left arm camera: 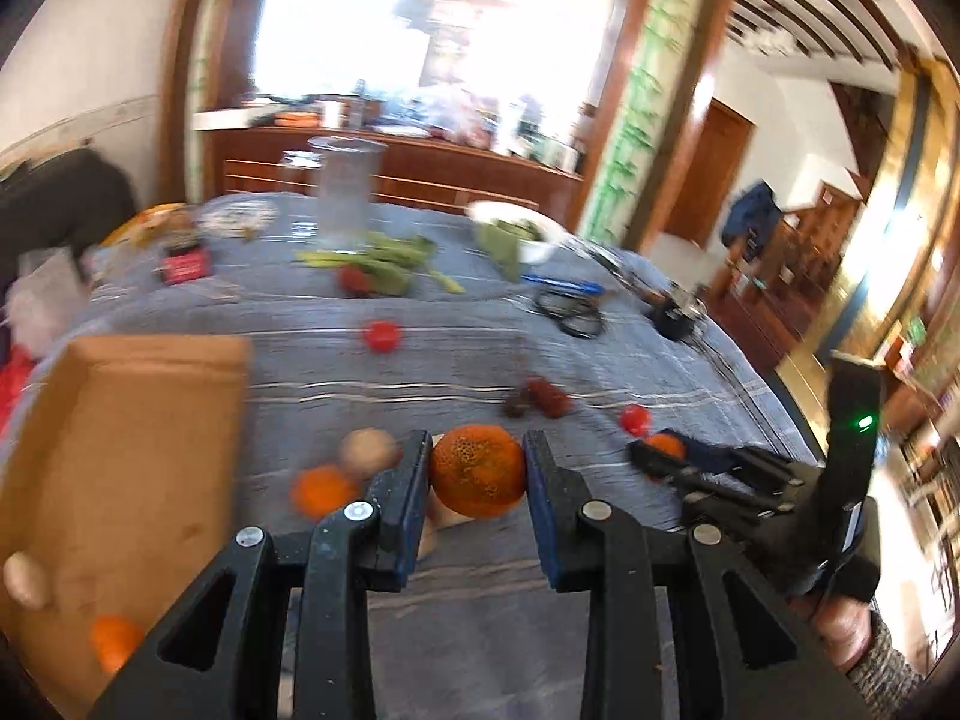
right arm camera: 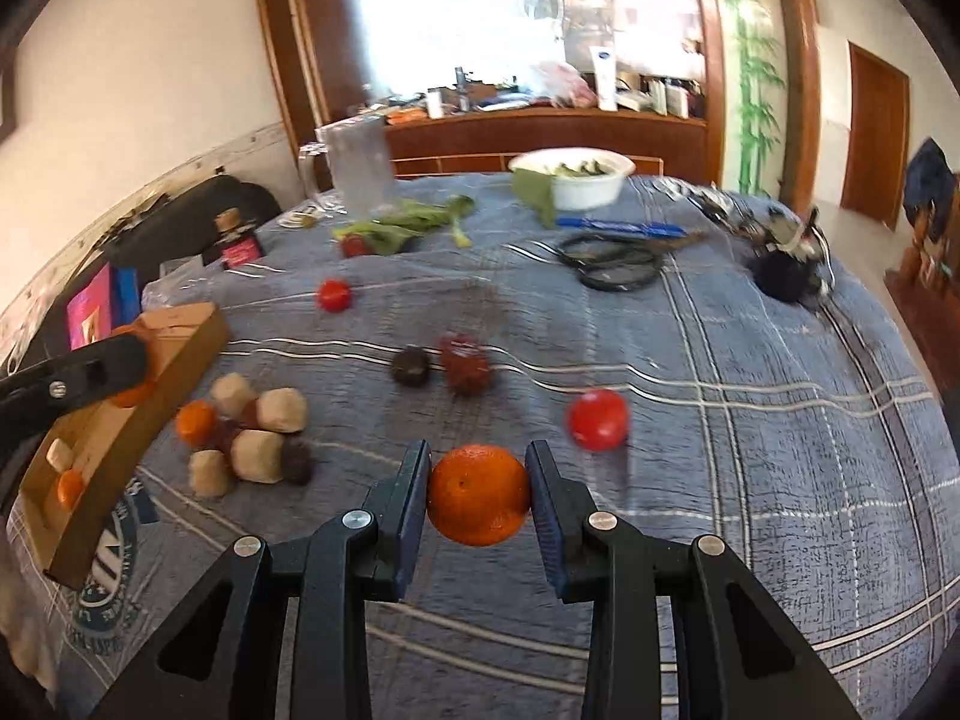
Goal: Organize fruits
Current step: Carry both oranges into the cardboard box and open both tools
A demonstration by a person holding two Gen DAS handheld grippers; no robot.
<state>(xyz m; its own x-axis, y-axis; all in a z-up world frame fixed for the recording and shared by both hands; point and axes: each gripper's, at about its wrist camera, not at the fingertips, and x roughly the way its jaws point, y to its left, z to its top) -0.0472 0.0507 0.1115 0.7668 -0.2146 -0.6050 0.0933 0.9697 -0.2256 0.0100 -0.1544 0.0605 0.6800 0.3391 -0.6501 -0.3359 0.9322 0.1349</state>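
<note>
My left gripper (left arm camera: pixel 477 459) is shut on a speckled orange (left arm camera: pixel 478 483), held above the blue checked cloth beside the cardboard box (left arm camera: pixel 120 450). In the right wrist view the left gripper (right arm camera: pixel 129 372) hangs over the box (right arm camera: pixel 180 360) with its orange (right arm camera: pixel 137 399). The box holds a tan fruit (left arm camera: pixel 24 582) and a small orange (left arm camera: pixel 114 642). My right gripper (right arm camera: pixel 478 480) is shut on another orange (right arm camera: pixel 478 498), and it shows at the right of the left wrist view (left arm camera: pixel 657 456). Tan fruits (right arm camera: pixel 258 432), an orange (right arm camera: pixel 195 423), dark fruits (right arm camera: pixel 465 363) and tomatoes (right arm camera: pixel 598 420) lie loose.
At the far side of the cloth stand a clear pitcher (right arm camera: pixel 360 162) and a white bowl of greens (right arm camera: pixel 576 180). Leafy greens (right arm camera: pixel 408 222), scissors (right arm camera: pixel 612 267), a blue pen (right arm camera: pixel 618 226) and a small bottle (right arm camera: pixel 234 240) lie around. The table drops off at the right.
</note>
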